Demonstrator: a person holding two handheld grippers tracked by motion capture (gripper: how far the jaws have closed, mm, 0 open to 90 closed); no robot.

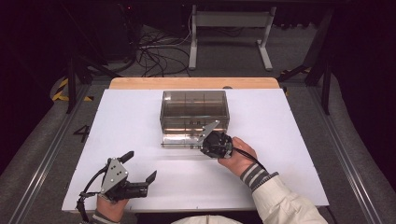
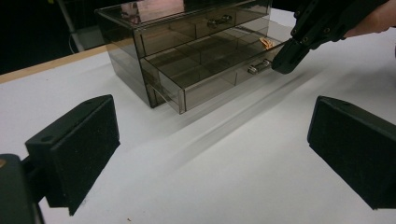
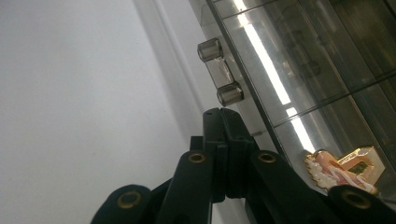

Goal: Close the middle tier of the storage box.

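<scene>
Judging from the lower drawer [image 2: 219, 70] of the smoky organizer [image 1: 194, 108] at frame centre, it stands pulled partway out, a pink-and-gold trinket [image 3: 343, 170] inside; closing it looks left. Right gripper [image 3: 224, 116] sits just beside the handle [image 3: 219, 74], jaws pressed together, empty; left gripper [image 1: 139, 164], lower left, gapes wide, idle.

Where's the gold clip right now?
The gold clip lies inside the pulled-out lower drawer of the smoked box, in a front compartment right of the drawer handle, just behind the shut right gripper.
</scene>
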